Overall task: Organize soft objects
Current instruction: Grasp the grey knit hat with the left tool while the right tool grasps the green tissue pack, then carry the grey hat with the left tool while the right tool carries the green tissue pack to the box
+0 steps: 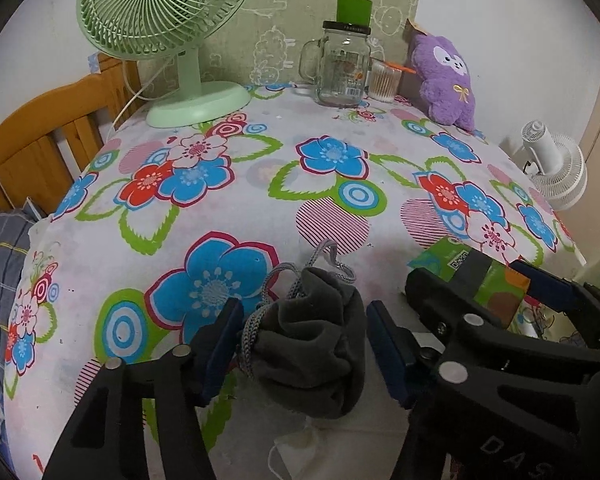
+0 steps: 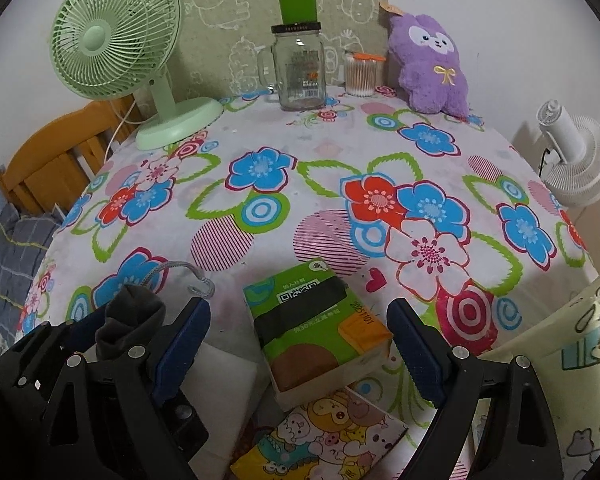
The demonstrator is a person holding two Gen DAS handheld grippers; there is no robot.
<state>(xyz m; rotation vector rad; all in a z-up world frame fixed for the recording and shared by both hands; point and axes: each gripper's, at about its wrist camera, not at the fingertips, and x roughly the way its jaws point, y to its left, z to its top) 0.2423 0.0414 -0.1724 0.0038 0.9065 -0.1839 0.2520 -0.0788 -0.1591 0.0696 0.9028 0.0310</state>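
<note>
A grey drawstring pouch [image 1: 312, 344] lies on the flowered tablecloth [image 1: 260, 200] near the front edge, between the open fingers of my left gripper [image 1: 304, 344]; I cannot tell if the pads touch it. It also shows in the right wrist view [image 2: 128, 324]. A green tissue pack [image 2: 320, 324] lies between the open fingers of my right gripper [image 2: 300, 344], not clamped. It also shows in the left wrist view [image 1: 472, 276], with the right gripper [image 1: 480, 284] around it. A purple plush toy [image 1: 446, 80] leans against the back wall; it shows in the right wrist view [image 2: 430, 68] too.
A green desk fan [image 1: 168, 32], a glass mug jar [image 1: 344, 64] and a cotton swab tub [image 1: 384, 80] stand along the back. A white fan [image 2: 580, 160] stands beyond the right edge. A cartoon-print pack [image 2: 328, 436] and white pad [image 2: 220, 380] lie at the front edge.
</note>
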